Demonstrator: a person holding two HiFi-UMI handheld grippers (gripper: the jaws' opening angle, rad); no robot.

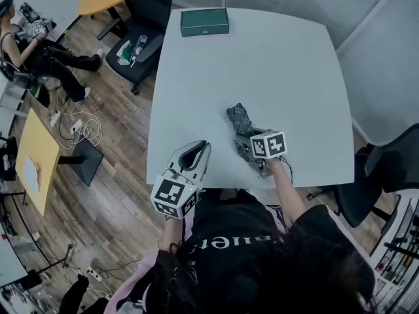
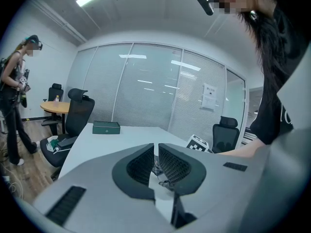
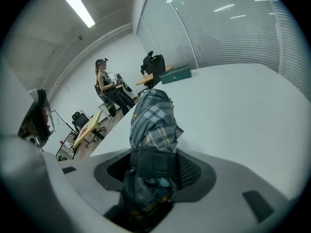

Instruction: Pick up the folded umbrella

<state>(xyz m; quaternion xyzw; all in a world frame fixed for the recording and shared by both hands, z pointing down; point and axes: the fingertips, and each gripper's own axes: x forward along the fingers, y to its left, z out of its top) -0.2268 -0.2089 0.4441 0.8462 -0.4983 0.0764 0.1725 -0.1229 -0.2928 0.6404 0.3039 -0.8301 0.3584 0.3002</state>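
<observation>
The folded umbrella (image 1: 241, 122), grey plaid with a dark strap, is clamped between the jaws of my right gripper (image 1: 256, 154) near the front edge of the white table (image 1: 262, 64). In the right gripper view the umbrella (image 3: 151, 125) sticks out forward and up from between the jaws, its far end off the tabletop. My left gripper (image 1: 194, 154) hangs over the table's front left edge, apart from the umbrella. Its jaws (image 2: 155, 164) stand almost together with nothing between them.
A green box (image 1: 204, 22) lies at the table's far edge. Black office chairs stand at the far left (image 1: 134, 48) and at the right (image 1: 386, 175). A person (image 1: 29, 48) sits at the far left beside yellow tables, with cables on the wooden floor.
</observation>
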